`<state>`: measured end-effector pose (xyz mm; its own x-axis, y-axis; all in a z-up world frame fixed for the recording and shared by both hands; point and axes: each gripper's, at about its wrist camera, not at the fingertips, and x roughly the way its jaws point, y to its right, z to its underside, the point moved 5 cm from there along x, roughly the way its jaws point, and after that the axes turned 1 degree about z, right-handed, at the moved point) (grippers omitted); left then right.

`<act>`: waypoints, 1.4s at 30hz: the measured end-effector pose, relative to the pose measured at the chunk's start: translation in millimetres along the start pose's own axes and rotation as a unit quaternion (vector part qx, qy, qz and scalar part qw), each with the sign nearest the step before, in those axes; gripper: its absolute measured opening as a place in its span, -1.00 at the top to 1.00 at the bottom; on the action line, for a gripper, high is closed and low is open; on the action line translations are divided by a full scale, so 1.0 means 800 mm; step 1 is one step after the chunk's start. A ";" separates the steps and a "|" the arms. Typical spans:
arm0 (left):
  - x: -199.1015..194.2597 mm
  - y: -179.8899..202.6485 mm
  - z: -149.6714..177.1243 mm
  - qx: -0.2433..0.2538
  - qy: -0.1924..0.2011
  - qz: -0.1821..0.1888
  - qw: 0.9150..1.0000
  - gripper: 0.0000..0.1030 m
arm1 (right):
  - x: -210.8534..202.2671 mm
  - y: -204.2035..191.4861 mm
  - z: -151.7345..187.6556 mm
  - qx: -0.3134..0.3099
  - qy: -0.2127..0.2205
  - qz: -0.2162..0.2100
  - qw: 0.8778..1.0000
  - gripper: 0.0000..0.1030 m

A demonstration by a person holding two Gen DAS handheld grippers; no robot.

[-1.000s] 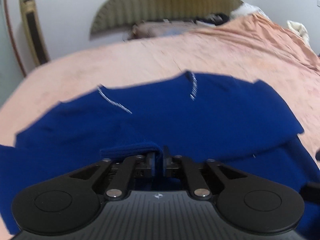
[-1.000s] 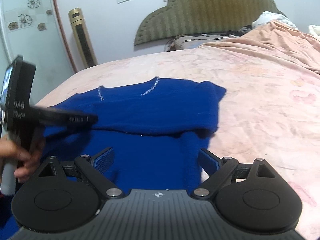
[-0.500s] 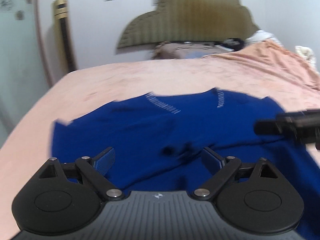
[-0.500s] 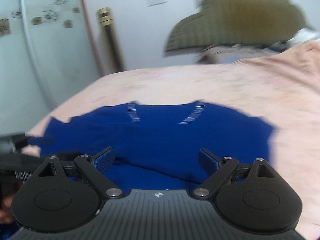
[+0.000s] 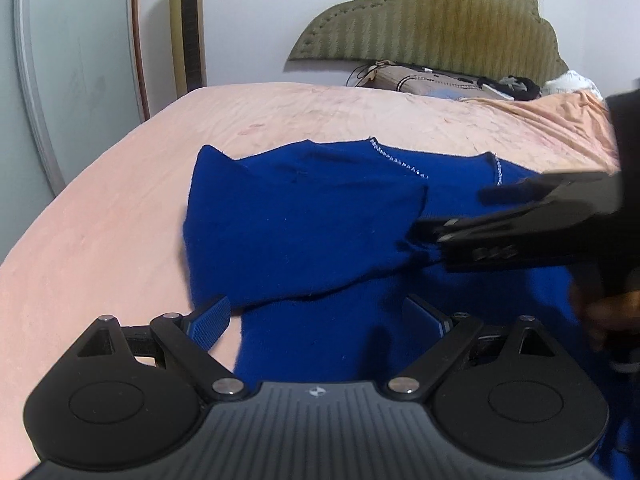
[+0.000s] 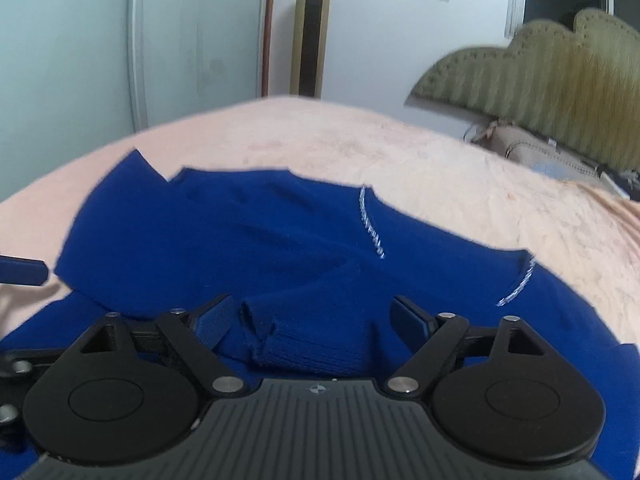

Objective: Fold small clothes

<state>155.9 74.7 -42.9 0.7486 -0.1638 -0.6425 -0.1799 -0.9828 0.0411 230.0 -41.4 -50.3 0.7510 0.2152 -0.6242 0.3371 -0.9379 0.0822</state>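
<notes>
Our left gripper [image 5: 316, 318] and right gripper [image 6: 310, 316] hover spread, empty. We judge one sleeve folded in; next we pinch the cuff [image 6: 276, 340] at six o'clock. The sweater [image 5: 312, 220] lies on the bed [image 5: 120, 208]. Only the right view shows that cuff; only the left shows the other tool at three o'clock.

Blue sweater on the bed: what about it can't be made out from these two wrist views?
- Blue sweater, left wrist view: right side hidden behind the right gripper, which is blurred.
- Hem, both views: hidden behind each camera's own gripper body; the left gripper covers it there.
- Right wrist view: sweater's lower left and right cut by the frame edge.
- Pink bedsheet under the sweater: hidden.
</notes>
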 end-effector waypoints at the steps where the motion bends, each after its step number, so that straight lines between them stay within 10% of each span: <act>1: -0.001 0.001 -0.001 0.000 0.003 0.001 1.000 -0.82 | 0.005 -0.001 0.004 0.002 -0.014 0.001 1.000 -0.27; 2: -0.003 0.001 -0.002 0.004 0.005 0.001 1.000 -0.82 | 0.008 0.002 0.006 0.010 -0.023 -0.001 1.000 0.16; 5: -0.004 0.002 -0.007 0.023 0.014 -0.013 1.000 -0.82 | 0.002 0.022 0.004 0.063 -0.013 -0.008 0.998 0.53; 9: 0.003 0.001 -0.014 0.032 0.016 -0.030 0.999 -0.82 | -0.016 0.071 -0.002 0.158 0.013 -0.014 0.987 0.68; 21: 0.021 -0.011 -0.018 0.011 -0.003 -0.056 0.998 -0.82 | -0.070 0.214 0.043 0.279 0.057 0.077 0.955 0.69; 38: 0.034 -0.004 -0.025 0.020 -0.015 -0.056 0.998 -0.82 | -0.095 0.250 0.097 0.349 0.073 0.097 0.929 0.69; 42: 0.033 0.000 -0.023 0.026 -0.018 -0.054 0.998 -0.82 | -0.096 0.261 0.116 0.384 0.048 0.125 0.914 0.35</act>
<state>187.2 69.0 -45.6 0.7426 -0.0536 -0.6676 -0.1331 -0.9887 -0.0688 190.0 -279.0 -57.2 0.8087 -0.0426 -0.5866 -0.3210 -0.8678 -0.3794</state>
